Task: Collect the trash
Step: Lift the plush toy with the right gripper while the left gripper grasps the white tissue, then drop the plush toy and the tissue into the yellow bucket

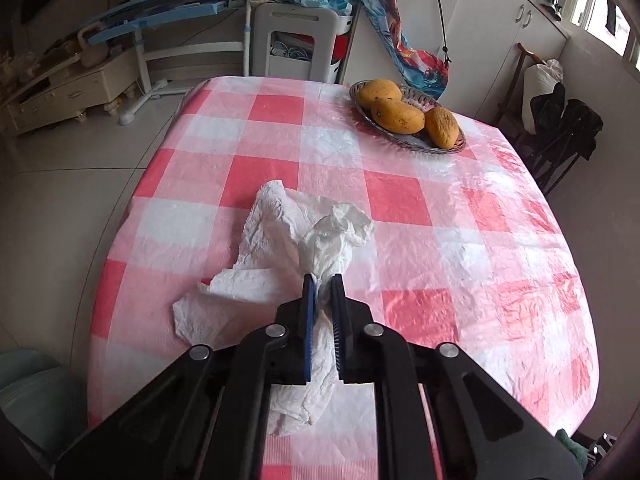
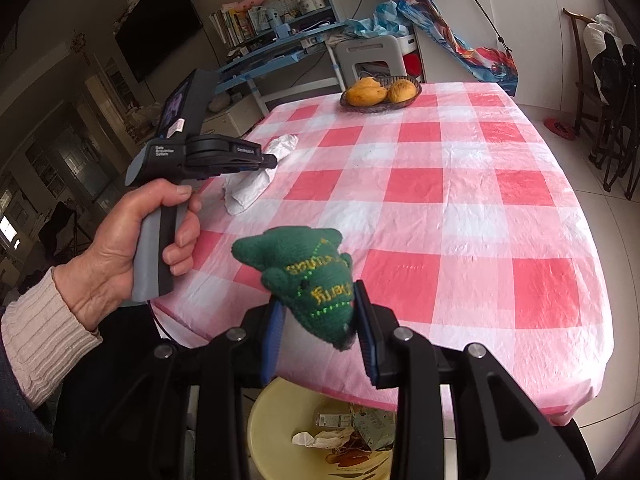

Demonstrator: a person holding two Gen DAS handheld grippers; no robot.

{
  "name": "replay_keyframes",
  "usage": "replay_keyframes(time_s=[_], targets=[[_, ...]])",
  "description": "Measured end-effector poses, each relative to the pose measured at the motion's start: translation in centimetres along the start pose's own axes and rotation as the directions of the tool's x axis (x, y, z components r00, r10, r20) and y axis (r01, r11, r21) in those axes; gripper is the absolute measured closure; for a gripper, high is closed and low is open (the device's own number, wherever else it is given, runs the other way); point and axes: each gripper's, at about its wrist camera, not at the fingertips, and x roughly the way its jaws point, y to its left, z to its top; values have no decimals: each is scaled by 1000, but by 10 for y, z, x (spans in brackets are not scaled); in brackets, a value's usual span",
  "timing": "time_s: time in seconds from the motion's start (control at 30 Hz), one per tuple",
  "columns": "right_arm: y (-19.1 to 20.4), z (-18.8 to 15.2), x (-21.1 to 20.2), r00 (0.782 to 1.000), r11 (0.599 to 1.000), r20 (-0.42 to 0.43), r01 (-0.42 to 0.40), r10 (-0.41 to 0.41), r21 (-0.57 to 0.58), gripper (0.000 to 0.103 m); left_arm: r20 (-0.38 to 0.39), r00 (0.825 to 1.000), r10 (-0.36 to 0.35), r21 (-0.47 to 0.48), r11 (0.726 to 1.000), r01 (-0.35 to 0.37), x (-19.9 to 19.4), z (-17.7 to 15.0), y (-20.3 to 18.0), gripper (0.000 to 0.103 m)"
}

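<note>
My left gripper [image 1: 323, 280] is shut on a crumpled white tissue [image 1: 296, 236] that lies on the pink checked tablecloth [image 1: 400, 200]; part of the tissue hangs down between the fingers. In the right wrist view the left gripper [image 2: 272, 161] shows at the table's left edge with the tissue [image 2: 256, 184] in it. My right gripper [image 2: 318, 300] is shut on a green knitted item with yellow lettering [image 2: 308, 272], held above the table's near edge and over a yellow trash bin [image 2: 272, 420] that holds paper scraps.
A basket of mangoes [image 1: 408, 116] stands at the table's far side and also shows in the right wrist view [image 2: 380, 94]. A white chair [image 1: 296, 40] and blue desk stand behind the table. Dark chairs [image 2: 612, 92] stand to the right.
</note>
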Motion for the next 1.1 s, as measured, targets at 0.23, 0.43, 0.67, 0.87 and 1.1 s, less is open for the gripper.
replay_keyframes(time_s=[0.23, 0.43, 0.67, 0.87, 1.1], targets=[[22, -60, -17, 992, 1000, -125, 5, -6, -12, 68, 45, 993, -108, 14, 994, 107, -107, -80, -4, 94], [19, -102, -2, 960, 996, -275, 72, -57, 43, 59, -11, 984, -176, -1, 984, 176, -152, -158, -10, 94], [9, -94, -26, 970, 974, -163, 200, -180, 111, 22, -187, 956, -225, 10, 973, 231, -137, -230, -28, 93], [15, -86, -60, 954, 947, 26, 291, -297, 137, 10, -194, 955, -225, 63, 968, 241, -150, -241, -48, 65], [38, -83, -90, 903, 930, 219, 358, -368, 87, 8, 25, 993, -118, 111, 987, 115, -204, -217, -43, 31]])
